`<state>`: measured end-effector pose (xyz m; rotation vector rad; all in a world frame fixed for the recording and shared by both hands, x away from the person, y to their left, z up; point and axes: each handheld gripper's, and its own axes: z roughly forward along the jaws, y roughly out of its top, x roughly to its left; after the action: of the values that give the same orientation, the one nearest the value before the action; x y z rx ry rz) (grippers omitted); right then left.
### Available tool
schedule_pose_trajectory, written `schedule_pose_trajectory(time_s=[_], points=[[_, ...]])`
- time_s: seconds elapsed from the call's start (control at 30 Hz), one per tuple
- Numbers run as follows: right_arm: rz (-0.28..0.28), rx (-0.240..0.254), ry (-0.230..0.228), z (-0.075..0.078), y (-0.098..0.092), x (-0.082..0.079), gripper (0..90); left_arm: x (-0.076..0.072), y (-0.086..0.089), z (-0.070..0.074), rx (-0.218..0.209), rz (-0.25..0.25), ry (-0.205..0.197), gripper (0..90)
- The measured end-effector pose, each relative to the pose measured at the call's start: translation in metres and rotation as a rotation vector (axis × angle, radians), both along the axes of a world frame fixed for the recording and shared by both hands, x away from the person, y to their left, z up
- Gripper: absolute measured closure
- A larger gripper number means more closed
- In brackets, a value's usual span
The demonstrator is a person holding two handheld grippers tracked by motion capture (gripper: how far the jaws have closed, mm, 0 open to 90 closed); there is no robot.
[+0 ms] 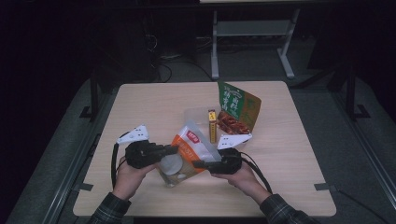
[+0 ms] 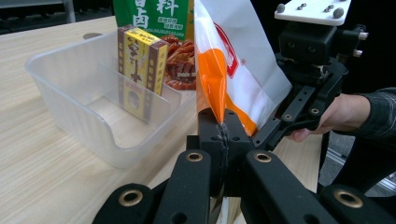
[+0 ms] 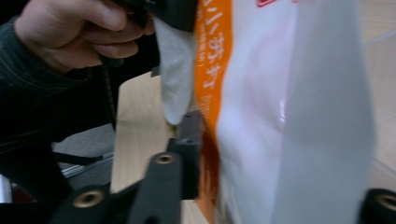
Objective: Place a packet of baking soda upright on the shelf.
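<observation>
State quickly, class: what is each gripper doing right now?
Left gripper: shut on the edge of the orange and white bag.
Right gripper: jaws around the bag's other side, pressing on it.

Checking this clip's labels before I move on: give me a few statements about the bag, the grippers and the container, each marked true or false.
1. The left gripper is shut on the orange-and-white bag. True.
2. The bag lies flat inside the clear plastic container. False: it is held up in front of the container, between both grippers.
3. A yellow box stands upright in the container. True.
4. The green packet is at the table's near edge. False: it stands behind the container, on the far side.
5. The right gripper has the bag between its jaws. True.
</observation>
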<state>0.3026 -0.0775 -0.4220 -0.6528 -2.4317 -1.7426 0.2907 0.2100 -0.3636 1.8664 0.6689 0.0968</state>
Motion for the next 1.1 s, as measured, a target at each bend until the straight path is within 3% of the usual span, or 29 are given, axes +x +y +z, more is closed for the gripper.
schedule_pose_trajectory(time_s=[0.07,0.2,0.53,0.67,0.9,1.1], points=[[0.021,0.026,0.011,0.000,0.001,0.001,83.8,0.001,0.001,-0.001,-0.003,0.001,0.000,89.7],[0.035,0.041,0.003,0.000,0.002,0.002,89.3,0.001,0.002,-0.001,-0.014,0.008,0.001,89.7],[0.054,0.044,-0.041,0.008,-0.003,0.003,90.0,0.003,-0.001,-0.006,0.048,0.020,-0.022,86.9],[0.056,0.043,-0.060,0.014,-0.005,0.002,90.0,0.005,-0.005,-0.009,0.078,0.030,-0.015,77.6],[0.061,0.047,-0.098,0.022,-0.009,-0.001,90.0,0.003,-0.005,-0.011,0.129,0.038,-0.039,44.8],[0.036,0.017,-0.134,0.029,-0.019,-0.002,90.0,-0.010,-0.001,-0.026,0.163,0.033,-0.019,33.4]])
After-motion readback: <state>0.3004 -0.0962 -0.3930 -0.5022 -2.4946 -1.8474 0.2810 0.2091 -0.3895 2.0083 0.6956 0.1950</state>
